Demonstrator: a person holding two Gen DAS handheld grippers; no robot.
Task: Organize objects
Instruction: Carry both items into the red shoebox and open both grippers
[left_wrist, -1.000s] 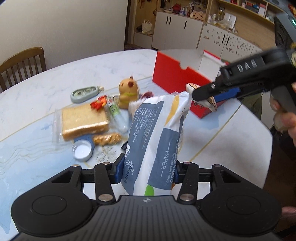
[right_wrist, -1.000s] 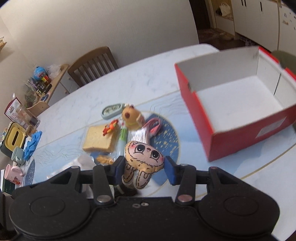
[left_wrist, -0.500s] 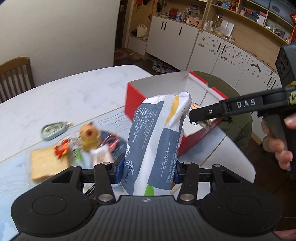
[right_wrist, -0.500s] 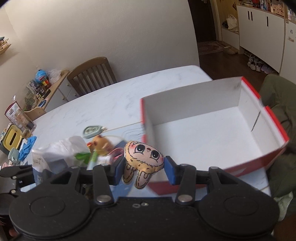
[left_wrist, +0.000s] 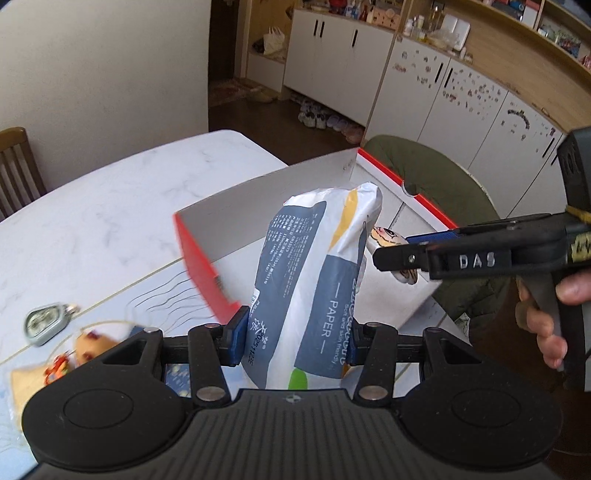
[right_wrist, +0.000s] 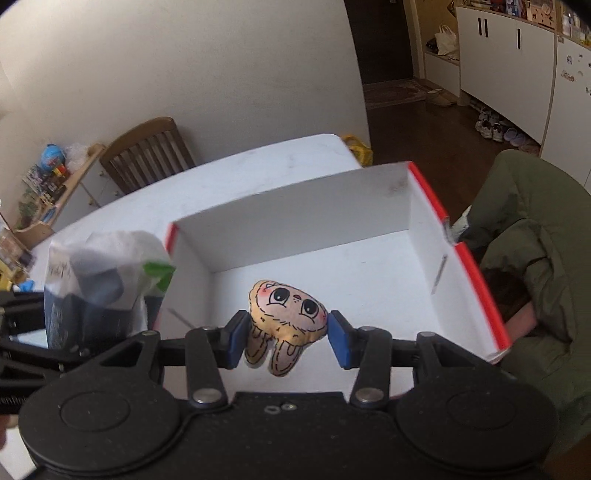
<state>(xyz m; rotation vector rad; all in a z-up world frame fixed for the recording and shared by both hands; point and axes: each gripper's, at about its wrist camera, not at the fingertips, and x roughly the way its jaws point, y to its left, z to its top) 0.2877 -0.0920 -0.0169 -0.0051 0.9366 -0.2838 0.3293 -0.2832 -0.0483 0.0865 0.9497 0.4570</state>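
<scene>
While clamped in the left gripper (left_wrist: 293, 341), the tissue pack (left_wrist: 314, 284) dents: soft, light, gripped mid-body. Right gripper (right_wrist: 286, 334) pinches the plush bunny (right_wrist: 286, 325), equally squashy, over the red box (right_wrist: 476, 284).

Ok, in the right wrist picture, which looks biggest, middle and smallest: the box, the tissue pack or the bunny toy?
1. box, fills most of the picture
2. tissue pack, partly hidden and blurred
3. bunny toy, smallest, though very near the camera

The tissue pack (left_wrist: 317, 280) is white with slate-blue panels, a yellow patch and a green spot. The plush toy (right_wrist: 286, 314) is tan with black outlines, big dark eyes and pink cheeks. The box (right_wrist: 476, 280) is red outside, white inside. The counter (left_wrist: 110, 218) is white marble with grey veins.
</scene>
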